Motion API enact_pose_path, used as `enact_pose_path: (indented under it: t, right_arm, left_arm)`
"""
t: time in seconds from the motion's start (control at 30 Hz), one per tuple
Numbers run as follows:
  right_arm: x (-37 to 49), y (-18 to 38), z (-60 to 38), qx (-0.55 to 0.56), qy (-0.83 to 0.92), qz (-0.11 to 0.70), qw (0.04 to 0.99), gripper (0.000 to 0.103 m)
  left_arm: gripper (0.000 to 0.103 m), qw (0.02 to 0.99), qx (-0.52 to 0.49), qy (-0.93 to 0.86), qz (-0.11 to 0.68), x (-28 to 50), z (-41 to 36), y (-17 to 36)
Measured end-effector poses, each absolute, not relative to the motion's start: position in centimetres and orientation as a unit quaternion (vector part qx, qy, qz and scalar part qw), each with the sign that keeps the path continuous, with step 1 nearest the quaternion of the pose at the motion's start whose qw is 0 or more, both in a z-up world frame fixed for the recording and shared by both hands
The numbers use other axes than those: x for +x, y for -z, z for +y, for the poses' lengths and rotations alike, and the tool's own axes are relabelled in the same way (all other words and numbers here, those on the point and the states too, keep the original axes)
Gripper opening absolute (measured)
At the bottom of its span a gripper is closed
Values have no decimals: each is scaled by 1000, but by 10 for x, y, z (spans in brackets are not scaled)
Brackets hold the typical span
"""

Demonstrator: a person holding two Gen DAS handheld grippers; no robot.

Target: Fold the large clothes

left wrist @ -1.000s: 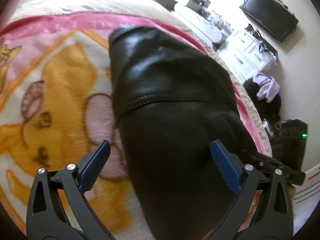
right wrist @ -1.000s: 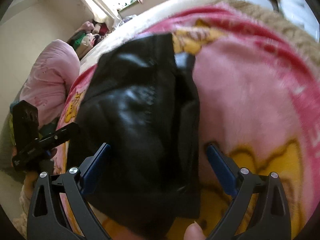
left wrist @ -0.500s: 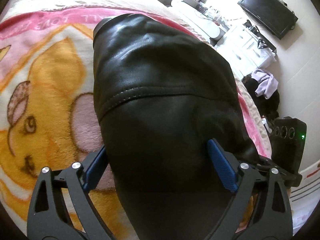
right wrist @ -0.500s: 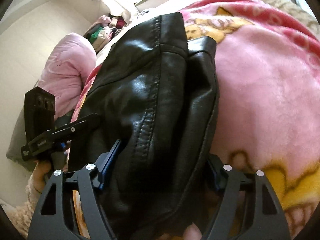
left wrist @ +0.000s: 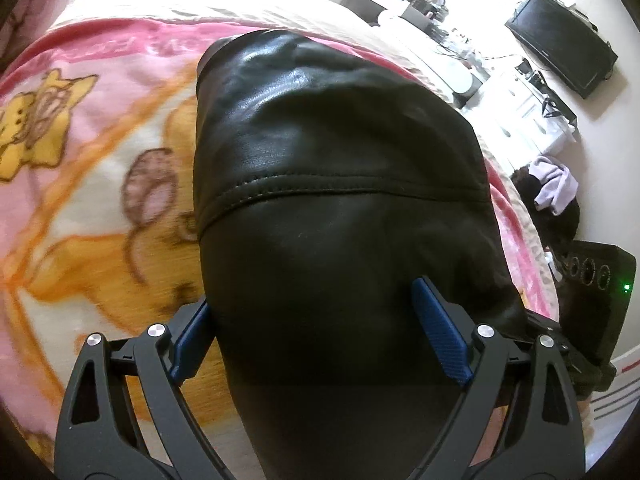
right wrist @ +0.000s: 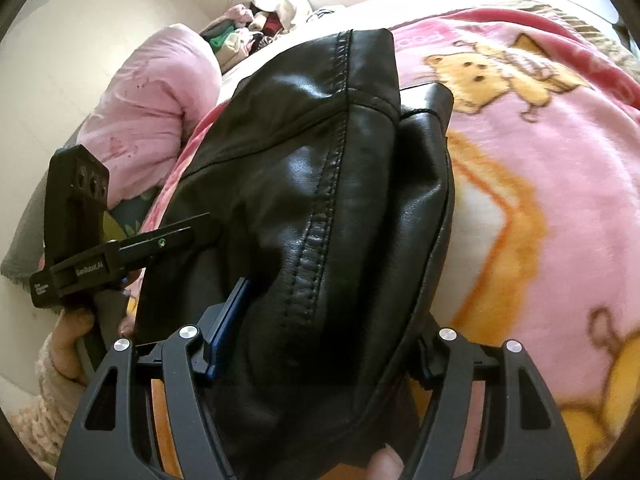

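A black leather garment (left wrist: 340, 208) lies folded into a long bundle on a pink cartoon blanket (left wrist: 100, 184). My left gripper (left wrist: 316, 340) straddles its near end, with the leather bulging between the wide-apart blue pads (left wrist: 438, 332); a firm grip is not clear. In the right wrist view the garment (right wrist: 320, 200) fills the middle, and my right gripper (right wrist: 324, 344) has its jaws pressed against both sides of the leather. The left gripper (right wrist: 160, 240) shows at the far left of that view, at the bundle's other side.
A pink duvet (right wrist: 156, 92) lies heaped at the bed's head. A white dresser (left wrist: 532, 116), a wall television (left wrist: 560, 40) and a dark device with a green light (left wrist: 592, 292) stand beyond the bed's right edge. The blanket (right wrist: 540, 200) spreads wide to the right.
Both grippers have moved forward onto the garment's end. The right jaws have narrowed onto the leather; the left jaws now straddle it.
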State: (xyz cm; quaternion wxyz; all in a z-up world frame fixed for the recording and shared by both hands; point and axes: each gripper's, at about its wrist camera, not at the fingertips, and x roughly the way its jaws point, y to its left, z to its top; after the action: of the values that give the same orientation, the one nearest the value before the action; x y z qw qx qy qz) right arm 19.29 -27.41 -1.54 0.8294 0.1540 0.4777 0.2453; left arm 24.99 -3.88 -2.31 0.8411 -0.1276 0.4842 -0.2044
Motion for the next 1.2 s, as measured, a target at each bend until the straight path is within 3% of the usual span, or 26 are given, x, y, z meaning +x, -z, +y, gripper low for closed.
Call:
enact_pose_path:
  t: [0.3,0.73,0.83,1.2]
  right_arm:
    - [182,15,-255,145,-208,479,840,70]
    - [157,13,-250,116,-155,459,867,94]
    - [148,8,-252,115,-144,443,877,96]
    - [102,-21,-258,88,-112,369,918,99]
  left_arm:
    - [85,843,-114,202,485,244,-27,21]
    - [87,850,-105,189,481,234,-27,16]
    - [93,859,-91,180,471,225,-25,8]
    - [94,882,-73,158,437,181,-11,-24]
